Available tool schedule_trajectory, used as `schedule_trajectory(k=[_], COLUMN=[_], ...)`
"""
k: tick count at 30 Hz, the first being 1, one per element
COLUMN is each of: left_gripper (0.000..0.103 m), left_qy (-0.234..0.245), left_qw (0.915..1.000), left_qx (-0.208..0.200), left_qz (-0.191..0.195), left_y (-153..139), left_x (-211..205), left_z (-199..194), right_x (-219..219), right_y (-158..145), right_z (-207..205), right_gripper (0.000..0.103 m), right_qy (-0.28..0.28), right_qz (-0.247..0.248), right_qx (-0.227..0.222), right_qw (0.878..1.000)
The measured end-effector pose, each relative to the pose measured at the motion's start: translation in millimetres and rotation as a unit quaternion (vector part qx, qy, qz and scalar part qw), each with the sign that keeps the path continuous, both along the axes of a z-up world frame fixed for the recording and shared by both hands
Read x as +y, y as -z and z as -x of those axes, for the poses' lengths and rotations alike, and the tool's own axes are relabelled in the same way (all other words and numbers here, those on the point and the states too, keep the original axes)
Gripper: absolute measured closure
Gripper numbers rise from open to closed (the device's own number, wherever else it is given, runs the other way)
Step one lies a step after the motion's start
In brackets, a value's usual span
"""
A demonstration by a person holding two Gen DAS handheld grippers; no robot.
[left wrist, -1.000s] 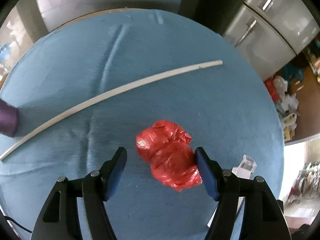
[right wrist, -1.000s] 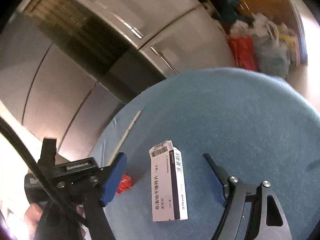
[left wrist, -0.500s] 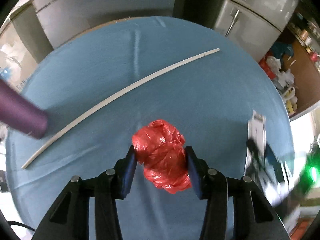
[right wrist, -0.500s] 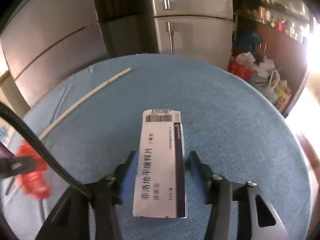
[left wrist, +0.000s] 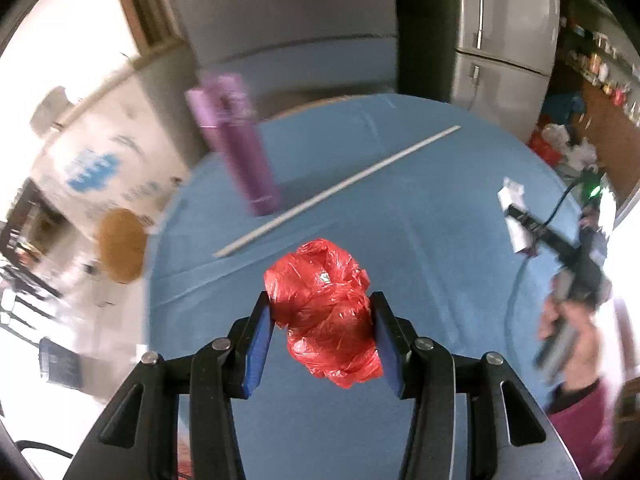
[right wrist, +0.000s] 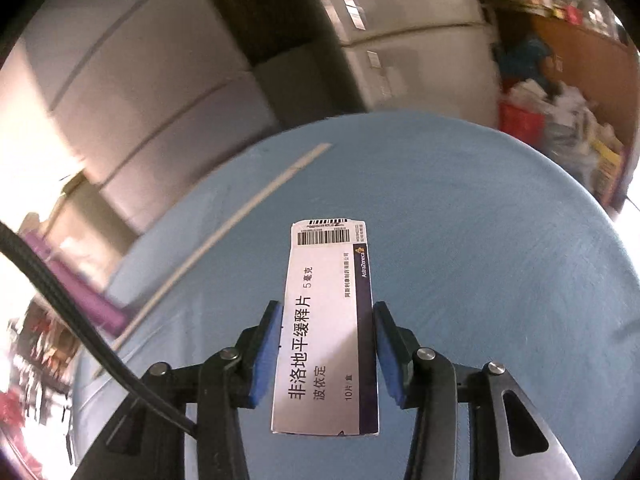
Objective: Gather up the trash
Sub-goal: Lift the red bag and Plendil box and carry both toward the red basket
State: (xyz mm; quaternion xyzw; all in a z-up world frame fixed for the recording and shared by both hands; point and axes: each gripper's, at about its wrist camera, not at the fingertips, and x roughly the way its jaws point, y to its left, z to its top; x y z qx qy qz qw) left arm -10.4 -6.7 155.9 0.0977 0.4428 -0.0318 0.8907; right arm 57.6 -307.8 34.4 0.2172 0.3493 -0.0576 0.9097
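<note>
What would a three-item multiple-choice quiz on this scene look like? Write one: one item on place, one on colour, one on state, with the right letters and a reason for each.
1. Where does the purple bottle stand?
A. On the blue table, beside the white rod
B. On the floor
C. Between the jaws

2. What colour is the crumpled bag?
A. Green
B. Red
C. Black

3. What state is the right gripper in?
A. Wide open over bare table
B. Shut on nothing
C. Shut on the medicine box

Answers:
1. A: its base sits on the blue table near the white rod.
2. B: the bag in the left gripper is bright red.
3. C: both blue pads press the long sides of the medicine box.
</note>
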Motion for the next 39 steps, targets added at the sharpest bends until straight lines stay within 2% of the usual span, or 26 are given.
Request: schedule_trajectory(k=[3,8,15,18,28,39], left_gripper=[0.054,0.054,0.054,0.054,0.054,0.054], left_qy=[-0.019,-0.047,-0.063,-0.062,-0.055,-0.058], left_qw=[0.9989,0.997,0.9932,0.9901,0.9841,0.9781], left_qx=[-0.028,-0.055,-0.095,-0.121,-0.164,-0.198], left_qz=[-0.031,-0.028,-0.024,-0.037,-0.037,-0.028], left_y=[0.5,-2.9,-10.7,-17.5,-29.3,-39.3], left_x=[21.4,51.5,63.4,62.9,60.4,63.1], left_z=[41.0,98.2,156.6,179.9,224.9,263.7], right_x=[18.6,44.7,89.5,101.4,116.4,130.2], right_y=[-24.6,-62.6,-85.5,-89.1,-113.7,-139.5], right_z=[31.0,94.5,164.1,186.5,256.5,298.7], right_gripper=[0.055,0.055,0.055,0.055,0.055,0.055], right_qy=[-0.049,-0.105,-0.154,-0.167,-0.184,-0.194], right_qz=[-0.024,-0.052,-0.039,-0.037,-0.021,-0.011], right_qx=[-0.019,-0.048,-0.068,-0.07,-0.091,-0.113], right_qw=[0.998,0.992,0.985,0.983,0.979,0.974])
